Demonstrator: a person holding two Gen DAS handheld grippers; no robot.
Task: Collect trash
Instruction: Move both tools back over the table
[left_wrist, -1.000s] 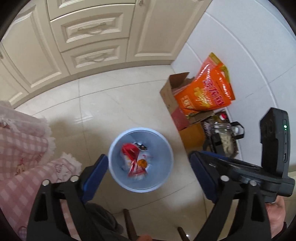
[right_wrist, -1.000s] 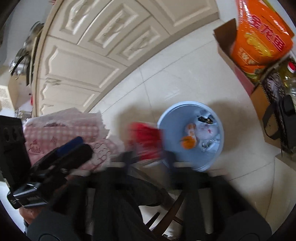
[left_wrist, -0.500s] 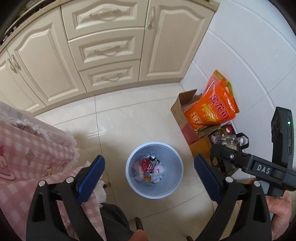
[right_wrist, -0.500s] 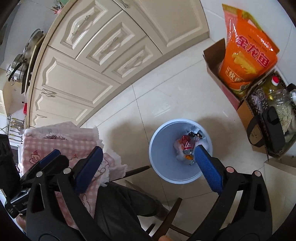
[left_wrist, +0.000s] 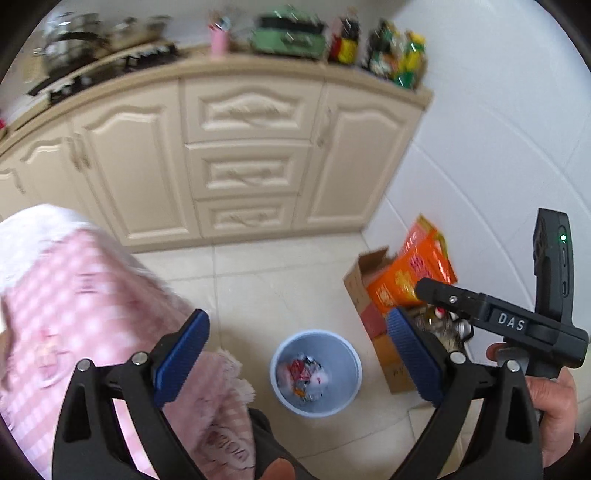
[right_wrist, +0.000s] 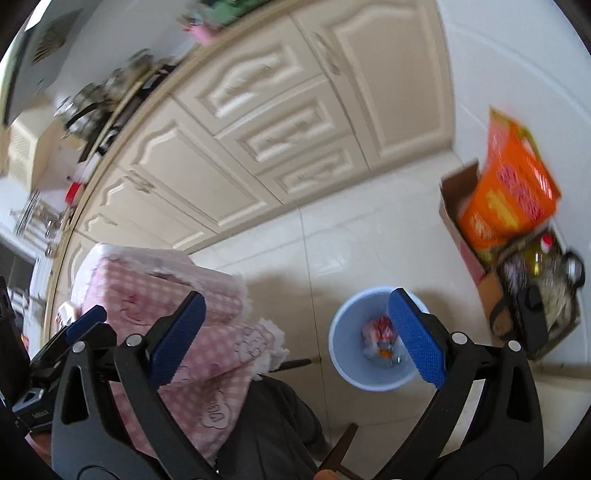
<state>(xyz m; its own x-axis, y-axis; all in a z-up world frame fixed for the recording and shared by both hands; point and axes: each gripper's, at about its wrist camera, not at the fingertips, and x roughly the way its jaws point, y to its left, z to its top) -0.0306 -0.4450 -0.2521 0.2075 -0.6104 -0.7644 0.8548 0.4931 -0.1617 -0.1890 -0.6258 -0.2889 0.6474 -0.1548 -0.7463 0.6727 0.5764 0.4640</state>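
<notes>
Pale blue plastic marks the round trash bin (left_wrist: 315, 373) standing on the cream tiled floor, and it lies well below and ahead of both claws we hold. Inside it sit crumpled wrappers (left_wrist: 303, 373), red, white and orange, so the collected trash is already in the bin. In the left wrist view the bin appears between the two blue pads, slightly right of centre, with the left gripper (left_wrist: 295, 354) spread wide and nothing between its jaws. In the right wrist view the bin (right_wrist: 373, 339) lies to the right, partly behind the right-hand blue pad, and the right gripper (right_wrist: 297, 332) also stands fully released; its jaws have just been opening, and no object is between them now. The bin is round, so it has no long axis to line up with. We judge both claws about equally far from the bin, high above it. To the near left of the bin hangs a pink checked cloth (left_wrist: 85, 306), draped over something we cannot make out. To the far right, against the white wall, an open cardboard box (left_wrist: 364, 291) holds an orange bag (left_wrist: 410, 280). Cream kitchen cabinets (left_wrist: 243, 162) fill the far side. Any next piece of trash is not visible from here.
</notes>
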